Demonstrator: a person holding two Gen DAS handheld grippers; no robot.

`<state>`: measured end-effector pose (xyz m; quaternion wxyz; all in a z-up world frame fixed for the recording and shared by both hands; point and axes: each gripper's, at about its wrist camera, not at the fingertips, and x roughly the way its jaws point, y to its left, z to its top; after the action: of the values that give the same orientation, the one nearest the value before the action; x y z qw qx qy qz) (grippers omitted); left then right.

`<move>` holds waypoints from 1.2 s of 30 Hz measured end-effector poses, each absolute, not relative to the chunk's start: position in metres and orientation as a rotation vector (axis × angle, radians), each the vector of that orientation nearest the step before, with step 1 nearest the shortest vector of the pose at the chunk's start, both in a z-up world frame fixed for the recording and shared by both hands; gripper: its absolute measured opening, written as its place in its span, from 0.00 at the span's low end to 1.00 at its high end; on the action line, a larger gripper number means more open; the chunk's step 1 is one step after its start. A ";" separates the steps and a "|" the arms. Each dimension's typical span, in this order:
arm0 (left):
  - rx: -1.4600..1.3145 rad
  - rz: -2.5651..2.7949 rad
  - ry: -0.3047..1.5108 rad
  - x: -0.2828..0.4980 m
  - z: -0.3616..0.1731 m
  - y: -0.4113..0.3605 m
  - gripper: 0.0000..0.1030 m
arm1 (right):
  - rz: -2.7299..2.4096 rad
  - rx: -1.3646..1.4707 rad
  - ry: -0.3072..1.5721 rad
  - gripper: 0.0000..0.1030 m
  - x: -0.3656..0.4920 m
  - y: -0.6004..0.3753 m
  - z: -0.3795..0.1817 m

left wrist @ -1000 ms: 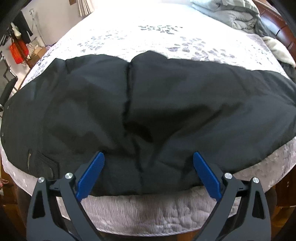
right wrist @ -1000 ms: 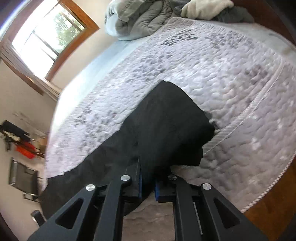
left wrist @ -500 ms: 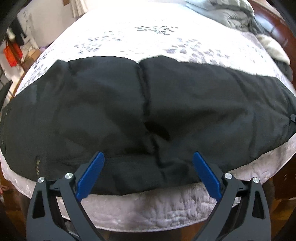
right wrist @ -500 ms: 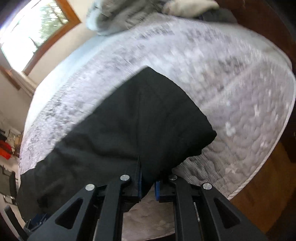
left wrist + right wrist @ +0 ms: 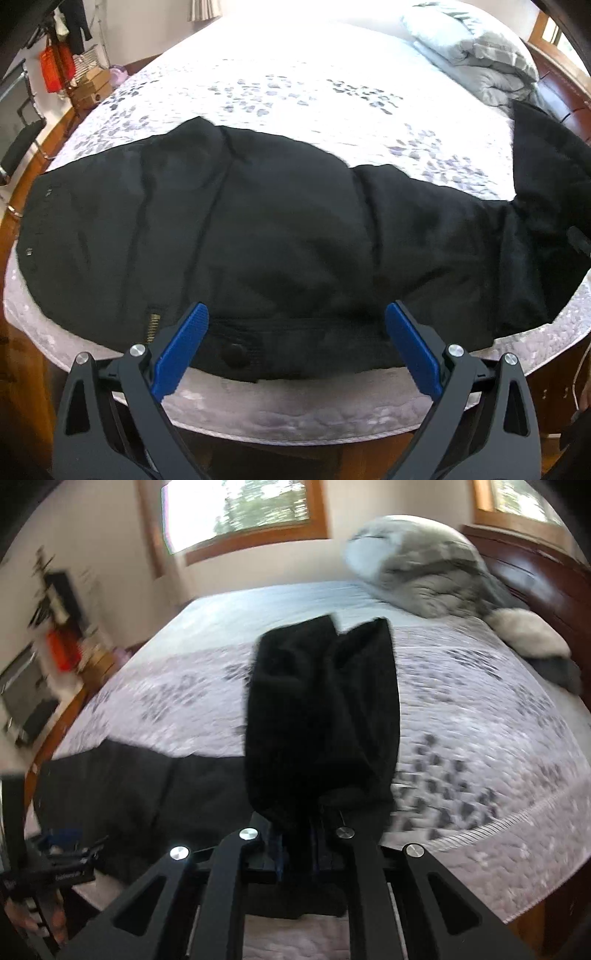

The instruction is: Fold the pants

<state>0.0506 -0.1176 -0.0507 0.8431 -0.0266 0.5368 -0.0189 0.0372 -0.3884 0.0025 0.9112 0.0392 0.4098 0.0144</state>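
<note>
The right gripper, clamped on the leg ends, has now lifted them off the bed (before they lay flat near its right edge), so the fold-over of the black pants begins, while the left gripper waits with fingers apart above the waistband at the front edge.

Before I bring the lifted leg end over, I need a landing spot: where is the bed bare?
Bare quilt lies beyond the pants, up to the grey comforter, and in a thin strip at the near edge. The left side is crowded: the waist fills it under the open left gripper. The right gripper holds the cuffs.
</note>
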 end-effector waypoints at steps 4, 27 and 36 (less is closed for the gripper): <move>-0.046 0.001 1.149 0.052 -0.051 -0.102 0.94 | 0.075 -0.015 0.902 0.10 0.041 -0.351 -0.013; -0.130 0.157 1.163 0.052 -0.059 -0.021 0.94 | 0.461 0.000 1.065 0.65 0.026 -0.248 -0.095; -0.149 0.141 1.172 0.050 -0.064 -0.017 0.94 | 0.448 -0.060 1.020 0.67 0.021 -0.234 -0.056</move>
<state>0.0504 -0.0172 -0.0640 0.8281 -0.0702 0.5522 0.0666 0.0207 -0.2338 -0.0557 0.8483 -0.0286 0.4841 0.2127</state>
